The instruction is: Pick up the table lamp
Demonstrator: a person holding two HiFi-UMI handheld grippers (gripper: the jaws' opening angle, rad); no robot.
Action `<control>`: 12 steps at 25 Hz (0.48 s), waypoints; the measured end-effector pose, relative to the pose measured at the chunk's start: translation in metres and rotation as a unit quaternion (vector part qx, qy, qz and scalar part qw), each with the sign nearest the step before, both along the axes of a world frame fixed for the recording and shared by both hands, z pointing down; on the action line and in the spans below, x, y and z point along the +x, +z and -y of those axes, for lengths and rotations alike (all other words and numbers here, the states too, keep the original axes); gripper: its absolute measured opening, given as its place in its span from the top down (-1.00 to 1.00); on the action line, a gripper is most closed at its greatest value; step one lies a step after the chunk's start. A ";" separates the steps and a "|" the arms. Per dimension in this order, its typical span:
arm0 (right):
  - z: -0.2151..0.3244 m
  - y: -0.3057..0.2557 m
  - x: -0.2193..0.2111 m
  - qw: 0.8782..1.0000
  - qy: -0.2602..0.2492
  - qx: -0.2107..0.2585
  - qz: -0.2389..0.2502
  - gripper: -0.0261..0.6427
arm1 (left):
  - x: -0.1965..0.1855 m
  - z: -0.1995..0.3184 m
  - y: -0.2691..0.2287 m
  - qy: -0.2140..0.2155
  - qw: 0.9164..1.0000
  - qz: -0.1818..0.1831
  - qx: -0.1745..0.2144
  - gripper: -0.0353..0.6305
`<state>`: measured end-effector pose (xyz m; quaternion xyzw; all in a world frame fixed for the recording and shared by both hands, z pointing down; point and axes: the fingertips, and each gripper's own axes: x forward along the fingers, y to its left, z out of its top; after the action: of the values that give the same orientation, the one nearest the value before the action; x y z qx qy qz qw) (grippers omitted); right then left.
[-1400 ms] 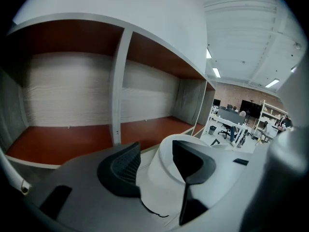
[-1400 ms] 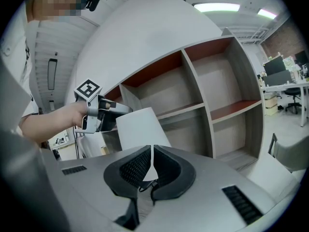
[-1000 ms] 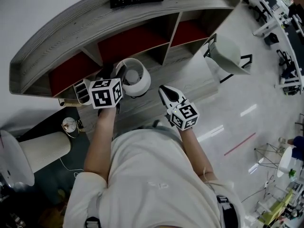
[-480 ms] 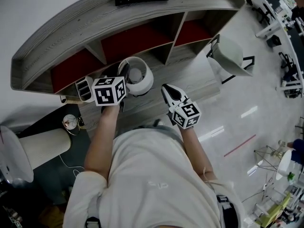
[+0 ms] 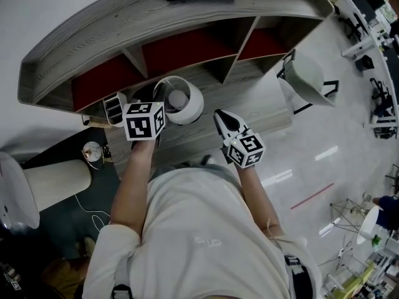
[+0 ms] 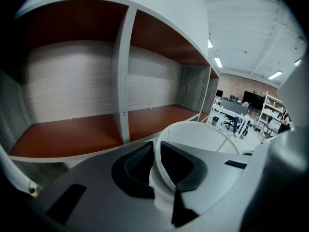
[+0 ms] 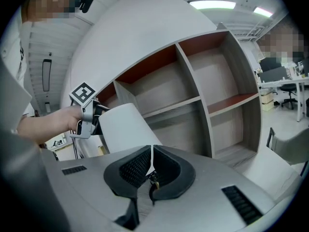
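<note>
Shelf unit (image 5: 187,23) and table lamp (image 5: 182,104): grip taken.
The table lamp stands just before the shelves. Your left gripper (image 6: 157,153) has just been closing and now pinches its shade rim, so a lift looks ready. Your right gripper (image 7: 150,154) is pressed together, empty.

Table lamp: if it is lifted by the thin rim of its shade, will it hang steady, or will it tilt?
The table lamp probably tilts: the left gripper, whose jaws have just been closing with the shade wall between them, grips one side only. The thin shade looks light and may flex. Its smooth white surface could slip.
</note>
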<state>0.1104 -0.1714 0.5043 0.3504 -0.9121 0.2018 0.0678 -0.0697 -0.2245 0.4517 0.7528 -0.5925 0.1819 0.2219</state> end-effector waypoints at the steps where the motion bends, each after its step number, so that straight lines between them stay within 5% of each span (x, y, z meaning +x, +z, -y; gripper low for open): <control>1: -0.001 0.000 -0.001 1.000 -0.002 -0.001 0.000 0.83 | -0.004 -0.003 0.000 -0.001 1.000 0.012 0.003 0.75; 5: -0.001 0.003 -0.007 1.000 -0.008 -0.003 -0.002 0.83 | -0.016 -0.012 0.002 -0.001 0.999 0.044 0.011 0.78; 12: -0.004 0.009 -0.020 1.000 -0.022 -0.009 -0.008 0.83 | -0.051 -0.033 0.007 -0.022 0.999 0.031 0.021 0.80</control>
<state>0.0901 -0.1673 0.5133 0.3314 -0.9170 0.2058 0.0831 -0.1205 -0.1916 0.4587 0.7380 -0.6193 0.1876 0.1912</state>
